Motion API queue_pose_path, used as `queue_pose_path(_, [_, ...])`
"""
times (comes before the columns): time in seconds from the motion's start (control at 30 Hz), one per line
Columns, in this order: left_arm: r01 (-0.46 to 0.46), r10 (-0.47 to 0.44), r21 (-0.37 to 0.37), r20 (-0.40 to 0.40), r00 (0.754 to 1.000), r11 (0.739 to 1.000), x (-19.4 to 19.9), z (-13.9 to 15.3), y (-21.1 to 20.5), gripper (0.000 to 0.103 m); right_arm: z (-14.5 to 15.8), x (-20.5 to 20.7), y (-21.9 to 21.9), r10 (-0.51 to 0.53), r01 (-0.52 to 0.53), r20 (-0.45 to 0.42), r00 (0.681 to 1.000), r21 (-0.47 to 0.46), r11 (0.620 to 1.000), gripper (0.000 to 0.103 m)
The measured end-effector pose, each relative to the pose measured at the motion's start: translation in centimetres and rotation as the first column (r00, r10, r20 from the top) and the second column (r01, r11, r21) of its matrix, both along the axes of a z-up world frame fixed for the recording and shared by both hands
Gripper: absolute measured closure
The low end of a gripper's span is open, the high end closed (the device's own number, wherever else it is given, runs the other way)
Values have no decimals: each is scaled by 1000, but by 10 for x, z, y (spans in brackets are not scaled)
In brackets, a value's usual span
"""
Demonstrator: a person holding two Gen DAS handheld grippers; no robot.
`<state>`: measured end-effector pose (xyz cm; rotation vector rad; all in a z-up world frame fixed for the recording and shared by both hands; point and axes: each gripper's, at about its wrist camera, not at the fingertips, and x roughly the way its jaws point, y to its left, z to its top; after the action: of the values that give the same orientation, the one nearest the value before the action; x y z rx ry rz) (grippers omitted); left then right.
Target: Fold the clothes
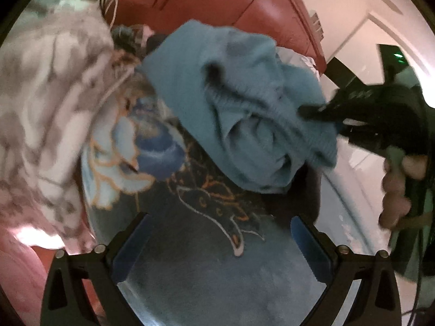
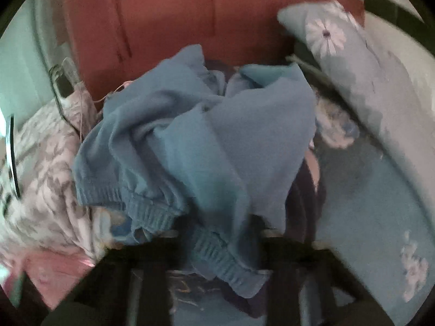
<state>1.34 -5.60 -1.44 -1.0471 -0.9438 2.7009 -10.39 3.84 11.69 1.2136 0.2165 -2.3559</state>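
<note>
A crumpled blue knit sweater (image 1: 244, 114) hangs bunched above a blue floral bedspread (image 1: 190, 258). My right gripper (image 1: 312, 111) reaches in from the right and is shut on the sweater's ribbed hem. In the right wrist view the sweater (image 2: 195, 146) fills the middle and drapes over the gripper (image 2: 217, 244), hiding its fingertips. My left gripper (image 1: 220, 244) is open and empty, low over the bedspread, in front of the sweater.
A pink and grey floral blanket (image 1: 49, 114) lies heaped at the left. A red padded headboard (image 1: 223, 0) stands behind. A light blue flowered pillow (image 2: 367, 87) leans at the right. White cables (image 1: 114, 5) hang by the headboard.
</note>
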Motion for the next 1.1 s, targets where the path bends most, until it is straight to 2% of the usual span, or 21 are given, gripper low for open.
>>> queue_pose_path(0.07, [-2,2,33,8,1000,999,1,-3,-2,0,18,-6,8,-18,18,-3,1000,-67,998,97])
queue_pose_path(0.17, [-6,6,16,5,1000,1000,2,-2,0,0,71,-13,19,-73,61,-129,989,-94,994,99])
queue_pose_path(0.27, [12,-12,11,15,1000,1000,0,-3,4,0,131,-17,34,-131,107,-255,958,-109,988,99])
queue_pose_path(0.47, [26,-26,-4,13,1000,1000,-2,-2,10,0,219,5,95,-266,211,-419,868,-173,962,99])
queue_pose_path(0.63, [35,-35,-23,7,999,999,-2,3,20,0,251,39,177,-381,318,-482,789,-210,924,99])
queue_pose_path(0.67, [37,-37,-34,5,999,999,-2,3,22,0,254,54,201,-408,340,-482,775,-226,913,99])
queue_pose_path(0.8, [60,-62,-89,-18,998,994,-1,11,32,0,240,120,280,-469,406,-449,761,-235,883,99])
queue_pose_path(0.93, [112,-116,-126,-27,993,986,5,22,55,0,197,195,356,-544,508,-372,752,-198,838,99])
queue_pose_path(1.03, [189,-198,-163,-38,979,968,13,35,89,0,164,243,415,-629,611,-307,714,-164,774,99])
queue_pose_path(1.1, [256,-265,-170,-31,964,952,16,39,113,0,142,271,453,-690,677,-253,678,-150,720,99])
